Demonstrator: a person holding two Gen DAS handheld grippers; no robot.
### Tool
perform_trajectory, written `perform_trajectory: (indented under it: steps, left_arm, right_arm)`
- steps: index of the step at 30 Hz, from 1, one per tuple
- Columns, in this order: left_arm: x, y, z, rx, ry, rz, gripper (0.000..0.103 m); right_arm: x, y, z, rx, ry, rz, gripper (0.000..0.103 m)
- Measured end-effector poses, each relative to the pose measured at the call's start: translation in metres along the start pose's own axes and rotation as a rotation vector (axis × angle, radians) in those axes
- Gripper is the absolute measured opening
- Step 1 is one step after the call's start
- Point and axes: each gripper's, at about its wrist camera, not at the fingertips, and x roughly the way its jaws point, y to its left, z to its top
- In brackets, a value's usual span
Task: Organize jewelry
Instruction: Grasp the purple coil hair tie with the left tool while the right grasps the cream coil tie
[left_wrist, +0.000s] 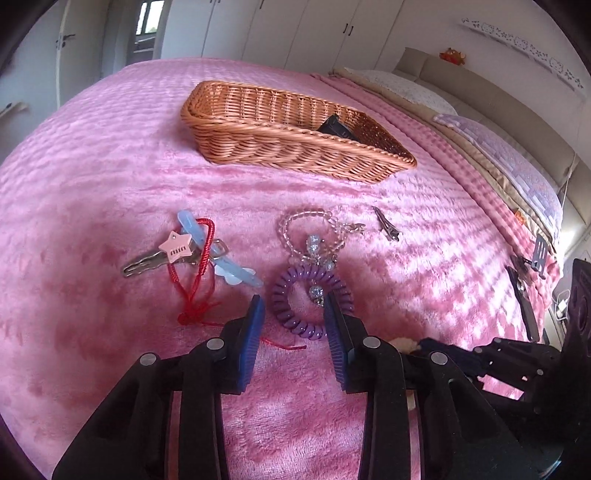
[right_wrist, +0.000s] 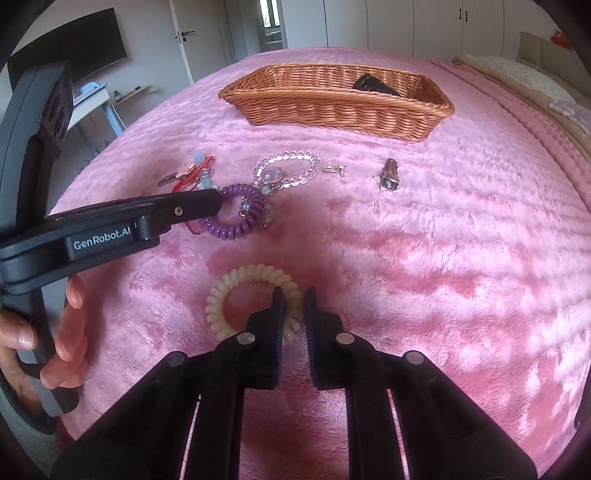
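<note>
Cream coil tie (right_wrist: 236, 291) seemingly pinched by right hand-held gripper (right_wrist: 294, 295).

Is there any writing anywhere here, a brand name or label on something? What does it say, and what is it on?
"GenRobot.AI": white letters on the black body of the left tongs, seen from the right wrist view.
Pink star charm on the key: a short row of marks, too small to read.
Nothing else carries legible text.

Fluffy pink bed blanket (left_wrist: 110, 166), sunlight in streaks. White wardrobe doors (left_wrist: 295, 29) behind. Beige padded headboard (left_wrist: 498, 107), patterned pillows (left_wrist: 406, 92). Dark wall-mounted screen (right_wrist: 99, 37).
</note>
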Motion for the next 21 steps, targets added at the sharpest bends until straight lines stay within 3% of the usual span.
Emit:
perform_trajectory:
  steps: [5, 11, 15, 21]
  left_arm:
    - [0.006, 0.0, 0.0, 0.006, 0.009, 0.028, 0.031]
    - [0.011, -0.006, 0.0, 0.04, 0.016, 0.076, 0.031]
    - [0.01, -0.007, -0.001, 0.053, 0.012, 0.1, 0.015]
    - [-0.001, -0.007, -0.004, 0.053, -0.023, 0.079, 0.009]
  right_arm:
    - [0.002, -0.022, 0.004, 0.052, 0.011, 0.0, 0.009]
    - [0.004, -0.018, 0.001, 0.044, 0.018, 0.007, 0.01]
    - [0.007, -0.013, 0.003, 0.022, 0.021, -0.015, 0.01]
    - [0.004, -0.012, 0.002, 0.017, 0.01, -0.008, 0.009]
